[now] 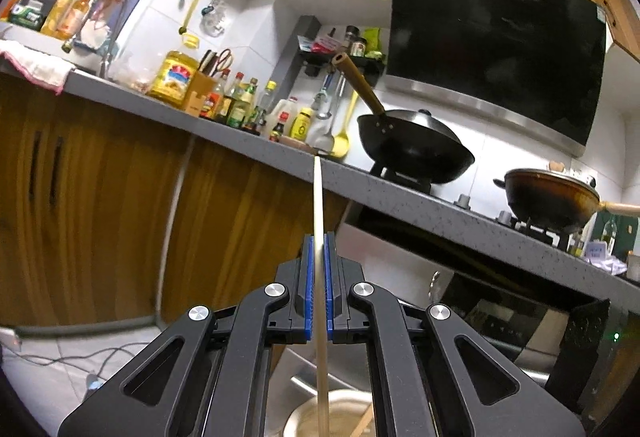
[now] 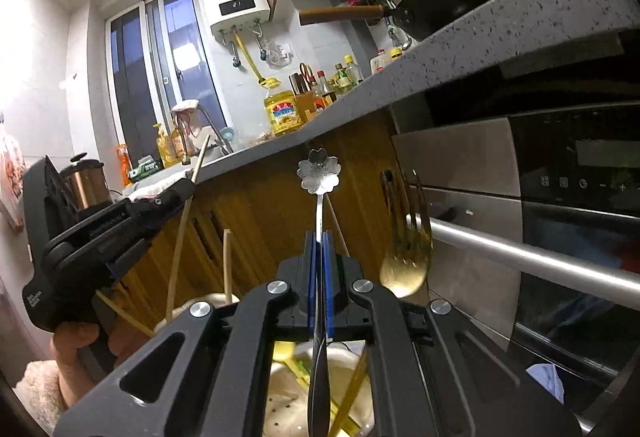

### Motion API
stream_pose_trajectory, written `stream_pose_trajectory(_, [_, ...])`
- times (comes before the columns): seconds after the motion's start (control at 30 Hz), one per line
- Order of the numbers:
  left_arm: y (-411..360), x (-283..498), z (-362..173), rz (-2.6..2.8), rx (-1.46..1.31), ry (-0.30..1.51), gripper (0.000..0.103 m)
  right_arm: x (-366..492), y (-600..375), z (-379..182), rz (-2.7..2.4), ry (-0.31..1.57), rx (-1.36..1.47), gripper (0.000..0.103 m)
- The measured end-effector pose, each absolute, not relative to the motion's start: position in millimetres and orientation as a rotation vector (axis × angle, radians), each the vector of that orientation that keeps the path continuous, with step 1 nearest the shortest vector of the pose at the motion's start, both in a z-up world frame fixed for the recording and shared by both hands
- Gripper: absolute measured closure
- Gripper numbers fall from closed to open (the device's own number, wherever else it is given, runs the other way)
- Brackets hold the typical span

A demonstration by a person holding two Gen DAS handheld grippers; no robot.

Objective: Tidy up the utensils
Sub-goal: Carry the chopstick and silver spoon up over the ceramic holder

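In the left wrist view my left gripper point(image 1: 319, 243) is shut on a pale chopstick point(image 1: 317, 197), which stands nearly upright between the blue pads above a pale utensil holder point(image 1: 340, 411). In the right wrist view my right gripper point(image 2: 319, 237) is shut on the stem of a silver spoon with a flower-shaped handle end point(image 2: 319, 173); its bowl hangs down over the perforated holder point(image 2: 286, 397). At the left of that view a hand holds the left gripper point(image 2: 182, 193) with its chopstick point(image 2: 180, 249). Another chopstick point(image 2: 227, 265) and a blurred gold fork point(image 2: 406, 265) stick up from the holder.
A grey speckled countertop point(image 1: 400, 197) runs across above wooden cabinet doors point(image 1: 100, 197). On it stand oil and sauce bottles point(image 1: 240, 105), a black wok point(image 1: 412, 149) and a brown pan point(image 1: 552, 197). A built-in oven with a steel bar handle point(image 2: 532, 253) is at the right.
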State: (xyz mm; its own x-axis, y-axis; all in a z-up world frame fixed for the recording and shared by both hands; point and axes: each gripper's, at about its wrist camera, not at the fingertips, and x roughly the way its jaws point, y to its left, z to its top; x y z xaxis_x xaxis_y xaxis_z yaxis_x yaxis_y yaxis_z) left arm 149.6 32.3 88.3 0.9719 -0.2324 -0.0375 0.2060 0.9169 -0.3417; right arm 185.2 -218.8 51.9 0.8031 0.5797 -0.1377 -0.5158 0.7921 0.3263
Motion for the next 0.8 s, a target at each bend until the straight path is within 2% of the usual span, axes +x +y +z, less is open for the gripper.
stream_pose_trajectory(0.23, [44.0, 137.6, 82.2, -0.26, -0.329, 0.102, 0.098, 175.6, -216.4, 45.8, 0.605, 0.221, 0.236, 0.1])
stream_pose_trajectory(0.8, [46.7, 107.8, 73.6, -0.328, -0.263, 0.149, 0.098, 149.4, -228.2, 34.0, 0.69, 0.355, 0.228, 0.099])
